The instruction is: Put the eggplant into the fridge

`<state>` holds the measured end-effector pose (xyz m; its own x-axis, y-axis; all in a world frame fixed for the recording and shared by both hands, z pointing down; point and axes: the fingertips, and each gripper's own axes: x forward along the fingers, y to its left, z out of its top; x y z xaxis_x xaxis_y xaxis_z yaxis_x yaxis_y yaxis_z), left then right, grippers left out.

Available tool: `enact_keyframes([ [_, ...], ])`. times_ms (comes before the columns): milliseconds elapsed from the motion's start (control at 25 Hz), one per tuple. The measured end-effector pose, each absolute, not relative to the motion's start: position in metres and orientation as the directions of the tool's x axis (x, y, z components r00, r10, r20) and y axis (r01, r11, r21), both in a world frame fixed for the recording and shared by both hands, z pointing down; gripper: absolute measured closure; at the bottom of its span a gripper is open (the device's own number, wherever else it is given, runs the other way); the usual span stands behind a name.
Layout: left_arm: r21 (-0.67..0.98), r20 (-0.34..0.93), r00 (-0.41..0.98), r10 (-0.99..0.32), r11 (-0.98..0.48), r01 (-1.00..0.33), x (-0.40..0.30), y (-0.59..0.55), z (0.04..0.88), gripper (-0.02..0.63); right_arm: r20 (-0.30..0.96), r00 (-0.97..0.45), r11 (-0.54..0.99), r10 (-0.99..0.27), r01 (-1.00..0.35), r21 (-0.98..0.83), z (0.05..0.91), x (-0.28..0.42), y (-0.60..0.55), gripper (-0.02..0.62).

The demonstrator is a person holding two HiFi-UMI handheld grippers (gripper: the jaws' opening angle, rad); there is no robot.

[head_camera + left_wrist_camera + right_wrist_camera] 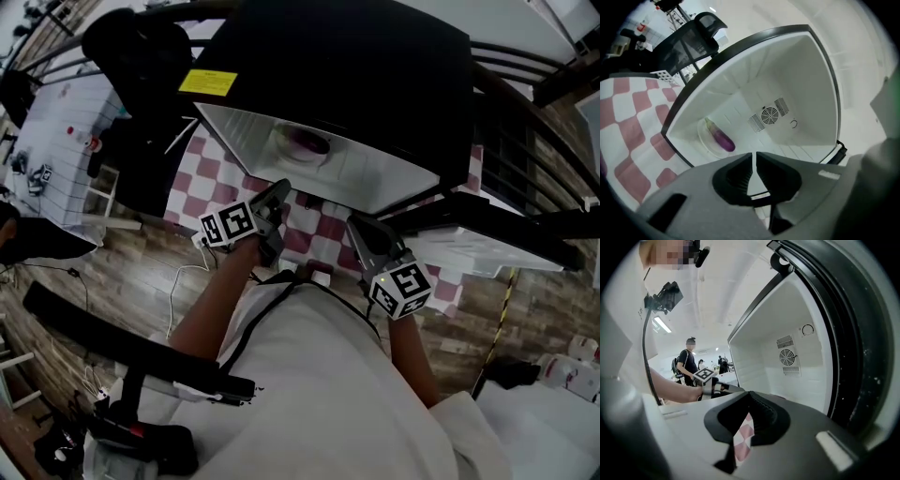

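Observation:
The black fridge (375, 66) stands open, showing its white inside (797, 84). A purple eggplant (721, 138) lies on a white plate (704, 140) on the fridge floor, also seen in the head view as the eggplant (305, 142). My left gripper (753, 157) hangs in front of the opening, clear of the eggplant, its jaws nearly together with nothing between them. In the head view the left gripper (274, 199) is just before the fridge's lower edge. My right gripper (749, 395) is shut and empty beside the right door frame; the right gripper (361, 234) is below the opening.
The fridge sits on a red-and-white checked cloth (214, 178). Its open door (487, 239) stretches out to the right. A round fan grille (769, 114) is on the back wall. A person (686, 363) stands far off in the room. A black stand (141, 361) is at lower left.

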<state>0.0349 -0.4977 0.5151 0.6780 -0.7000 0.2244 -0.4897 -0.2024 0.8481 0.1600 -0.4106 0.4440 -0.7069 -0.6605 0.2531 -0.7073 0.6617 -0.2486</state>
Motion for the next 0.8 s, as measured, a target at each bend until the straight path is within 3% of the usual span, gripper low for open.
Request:
enact_keyframes([
  [80, 0.818, 0.236, 0.677, -0.697, -0.234, -0.526, 0.032, -0.485, 0.508, 0.598, 0.247, -0.710, 0.665, -0.660, -0.704, -0.249, 0.442, 0.160, -0.407, 0.589],
  [360, 0.705, 0.244, 0.679, -0.693, -0.354, -0.615, 0.024, -0.442, 0.480, 0.598, 0.231, -0.719, 0.676, -0.656, -0.695, -0.243, 0.435, 0.159, -0.394, 0.589],
  [800, 0.600, 0.188, 0.707, -0.682, -0.490, -0.633, 0.026, -0.420, 0.455, 0.598, 0.228, -0.703, 0.662, -0.674, -0.712, -0.235, 0.433, 0.158, -0.389, 0.589],
])
